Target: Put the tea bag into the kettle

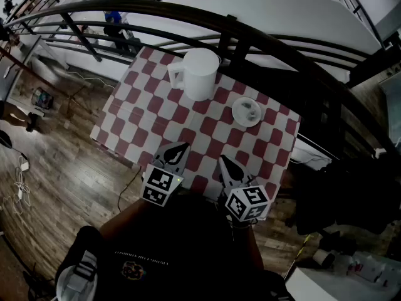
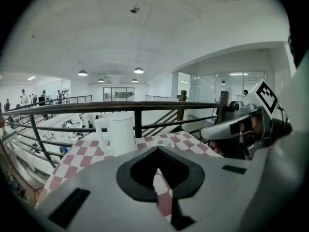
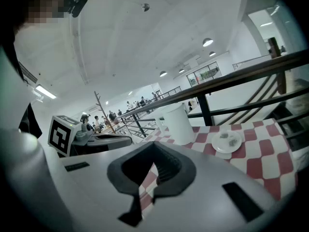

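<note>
the left gripper (image 1: pixel 181 147) and right gripper (image 1: pixel 223 160) are hovering over the near edge of the red-and-white checked surface (image 1: pixel 207 133), both jaws closed and empty. the small pale tea bag (image 1: pixel 249 111) is lying on the round white saucer (image 1: pixel 236 107), near the tall white kettle (image 1: pixel 199 74). a pinch is risking sliding the flat bag or tipping the saucer, and the kettle's top is looking closed.

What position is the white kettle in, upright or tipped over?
Upright. The kettle stands on its base on the checkered tablecloth, walls vertical in both gripper views, top facing up.
</note>
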`<act>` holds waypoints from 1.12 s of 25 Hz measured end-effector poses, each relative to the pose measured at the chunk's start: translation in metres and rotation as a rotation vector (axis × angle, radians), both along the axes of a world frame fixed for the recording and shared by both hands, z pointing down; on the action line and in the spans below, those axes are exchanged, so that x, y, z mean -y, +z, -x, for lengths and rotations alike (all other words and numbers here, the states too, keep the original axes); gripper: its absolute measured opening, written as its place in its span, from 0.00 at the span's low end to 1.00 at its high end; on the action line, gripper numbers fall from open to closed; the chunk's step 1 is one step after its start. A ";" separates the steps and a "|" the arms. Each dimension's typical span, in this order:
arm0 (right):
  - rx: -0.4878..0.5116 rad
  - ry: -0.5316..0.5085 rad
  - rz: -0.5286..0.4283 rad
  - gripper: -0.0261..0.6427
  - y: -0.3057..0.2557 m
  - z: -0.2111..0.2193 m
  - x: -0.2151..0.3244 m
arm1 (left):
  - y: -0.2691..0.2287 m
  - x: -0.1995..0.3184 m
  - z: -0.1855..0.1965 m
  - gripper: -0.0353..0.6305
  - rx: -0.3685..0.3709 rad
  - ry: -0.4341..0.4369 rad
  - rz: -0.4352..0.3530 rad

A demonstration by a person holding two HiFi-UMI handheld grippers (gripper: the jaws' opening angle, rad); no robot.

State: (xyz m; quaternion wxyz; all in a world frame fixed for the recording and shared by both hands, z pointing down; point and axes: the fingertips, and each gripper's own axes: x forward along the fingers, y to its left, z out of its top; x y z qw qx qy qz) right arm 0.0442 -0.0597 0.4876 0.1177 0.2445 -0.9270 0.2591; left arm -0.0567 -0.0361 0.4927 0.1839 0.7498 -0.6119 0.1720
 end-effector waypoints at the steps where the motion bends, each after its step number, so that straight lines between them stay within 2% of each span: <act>1: 0.000 0.004 -0.001 0.06 0.000 0.003 -0.002 | 0.001 -0.002 0.002 0.06 -0.001 0.004 0.002; 11: -0.011 0.025 -0.009 0.06 -0.003 0.017 -0.014 | 0.001 -0.011 0.015 0.06 -0.004 0.029 0.001; 17: 0.055 0.073 -0.014 0.06 -0.012 0.019 -0.008 | 0.003 -0.012 0.021 0.06 -0.005 0.033 0.005; 28: 0.043 0.067 -0.009 0.06 -0.010 0.028 -0.006 | 0.000 -0.011 0.028 0.06 0.004 0.030 -0.004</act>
